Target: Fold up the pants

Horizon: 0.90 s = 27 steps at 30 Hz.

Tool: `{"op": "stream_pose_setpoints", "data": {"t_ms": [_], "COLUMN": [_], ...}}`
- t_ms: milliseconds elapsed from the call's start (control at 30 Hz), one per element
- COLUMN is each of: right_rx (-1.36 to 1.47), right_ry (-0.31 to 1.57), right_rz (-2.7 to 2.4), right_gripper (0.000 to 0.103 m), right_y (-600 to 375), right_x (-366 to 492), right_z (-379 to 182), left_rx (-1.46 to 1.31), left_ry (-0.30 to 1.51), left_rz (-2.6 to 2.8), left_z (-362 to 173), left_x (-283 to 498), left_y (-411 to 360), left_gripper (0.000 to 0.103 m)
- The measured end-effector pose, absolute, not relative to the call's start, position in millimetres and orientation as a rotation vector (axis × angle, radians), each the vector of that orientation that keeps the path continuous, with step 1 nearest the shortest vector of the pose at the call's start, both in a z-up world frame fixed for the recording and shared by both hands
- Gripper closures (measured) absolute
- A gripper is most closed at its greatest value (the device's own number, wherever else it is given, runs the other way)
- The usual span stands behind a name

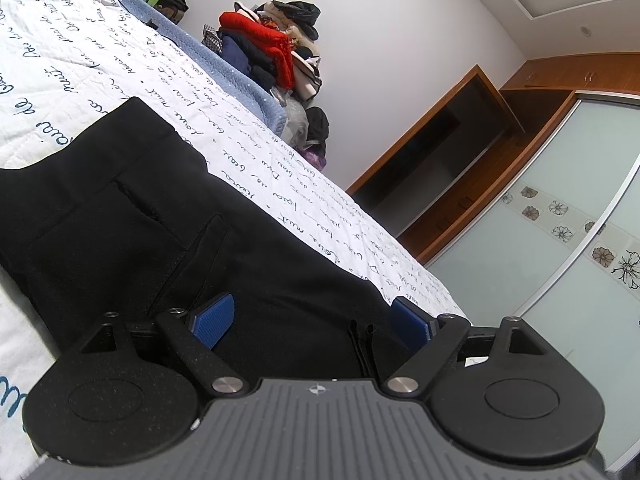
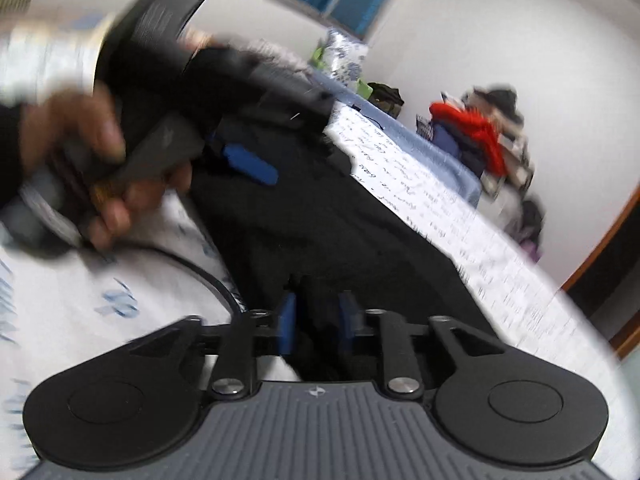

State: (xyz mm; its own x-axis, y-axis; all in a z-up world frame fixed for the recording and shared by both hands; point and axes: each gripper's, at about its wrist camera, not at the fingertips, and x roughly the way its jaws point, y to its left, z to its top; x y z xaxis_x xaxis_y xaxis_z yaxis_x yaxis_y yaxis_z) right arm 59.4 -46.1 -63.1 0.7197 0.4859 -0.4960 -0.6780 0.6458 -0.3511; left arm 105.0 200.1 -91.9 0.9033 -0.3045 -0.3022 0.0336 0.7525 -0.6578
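Black pants (image 1: 120, 208) lie flat on the white quilt with blue script (image 1: 60, 60), a slit pocket facing up. My left gripper (image 1: 312, 320) rests low over the pants with its jaws wide open, the cloth lying under and between the blue pads (image 1: 214, 318). In the blurred right wrist view my right gripper (image 2: 318, 324) sits at the near edge of the pants (image 2: 320, 220). Its pads (image 2: 288, 328) stand partly apart with dark cloth between them. Farther up the pants a hand (image 2: 80, 152) holds the left tool, one blue fingertip (image 2: 250, 164) showing.
A heap of clothes with a red garment (image 1: 272, 44) stands past the bed's far edge, along a blue blanket border (image 1: 224, 60). A wooden wardrobe with frosted sliding doors (image 1: 540, 240) is on the right. A black cable (image 2: 200, 270) curves over the quilt (image 2: 460, 208).
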Motion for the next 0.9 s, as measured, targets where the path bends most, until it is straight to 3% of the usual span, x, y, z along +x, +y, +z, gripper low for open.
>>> {"op": "stream_pose_setpoints", "data": {"t_ms": [33,100,267,367,600,900], "right_rx": [-0.477,-0.337,-0.025,0.066,0.287,0.284], "right_ry": [0.387,0.381,0.445,0.500,0.740,0.660], "right_rz": [0.686,0.646,0.441,0.345,0.468,0.473], "right_gripper": [0.034,0.022,0.022,0.022,0.022,0.022], "right_y": [-62.1,-97.5,-192.7,-225.3,-245.6,-254.5], "right_x": [60.7,60.6,79.6,94.3,120.0,104.1], "right_z": [-55.8,-42.5,-28.2,-28.8,-73.4,-72.5], "left_rx": [-0.696,-0.673,-0.559,-0.573,-0.642,-0.495], "left_ry": [0.410,0.401,0.384,0.388,0.682,0.607], "left_rz": [-0.187,-0.158,-0.159,-0.282,-0.406,-0.386], "left_z": [-91.4,-87.4,-58.8,-41.4,-76.4,-73.5], "left_x": [104.7,101.3,89.1,89.9,136.3,121.4], "left_y": [199.9,196.1,158.9,123.0,59.9,51.6], "left_gripper": [0.015,0.015,0.012,0.003,0.008,0.007]}}
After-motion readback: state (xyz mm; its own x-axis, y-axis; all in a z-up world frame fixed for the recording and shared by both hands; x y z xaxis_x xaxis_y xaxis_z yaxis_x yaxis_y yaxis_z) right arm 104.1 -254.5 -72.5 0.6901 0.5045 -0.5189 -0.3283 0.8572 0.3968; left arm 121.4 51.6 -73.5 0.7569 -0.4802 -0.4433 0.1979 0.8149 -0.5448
